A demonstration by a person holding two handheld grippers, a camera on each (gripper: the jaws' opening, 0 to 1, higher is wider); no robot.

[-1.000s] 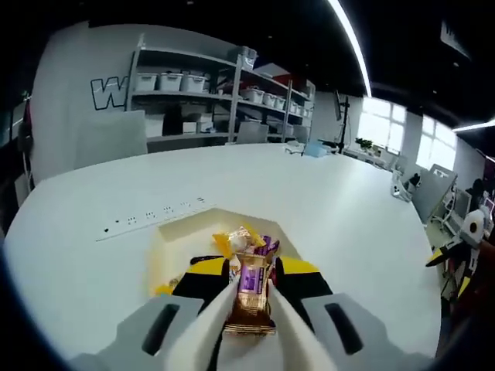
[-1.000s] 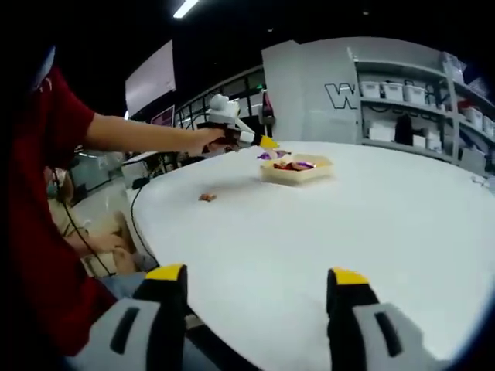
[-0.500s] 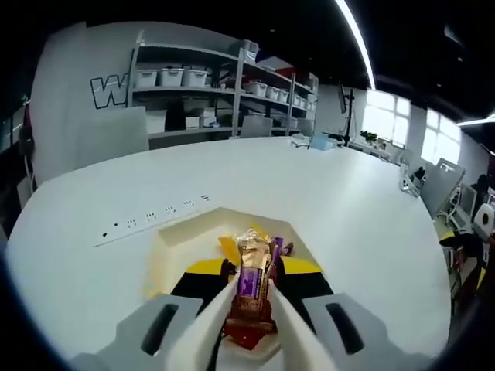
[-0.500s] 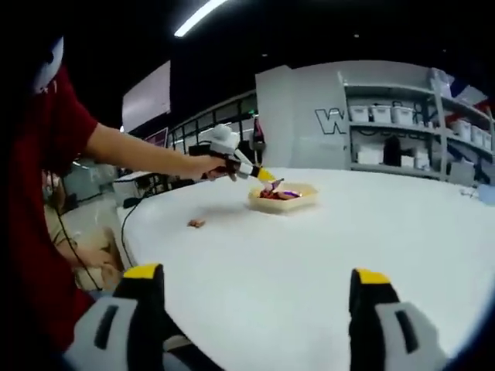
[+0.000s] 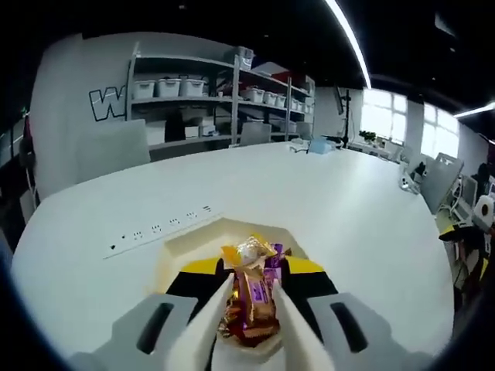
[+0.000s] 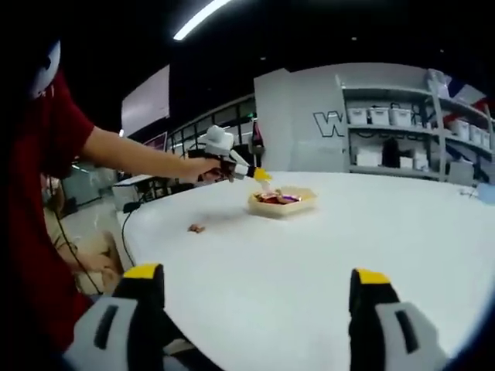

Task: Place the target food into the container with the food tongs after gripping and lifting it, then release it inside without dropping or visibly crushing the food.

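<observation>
In the left gripper view, at lower centre, white food tongs (image 5: 246, 328) are held clamped in the left gripper (image 5: 246, 309), and between their tips a wrapped snack (image 5: 251, 301) is seen over the cream container (image 5: 179, 246). It is judged light, crinkly and crushable, best pinched mid-length on the wrapper.

In the right gripper view, the right gripper (image 6: 257, 309) is seen with jaws wide apart and empty at the bottom; the container's outside is seen at centre, with a stray piece (image 6: 196, 228) on the table (image 6: 348, 232) to its left.
</observation>
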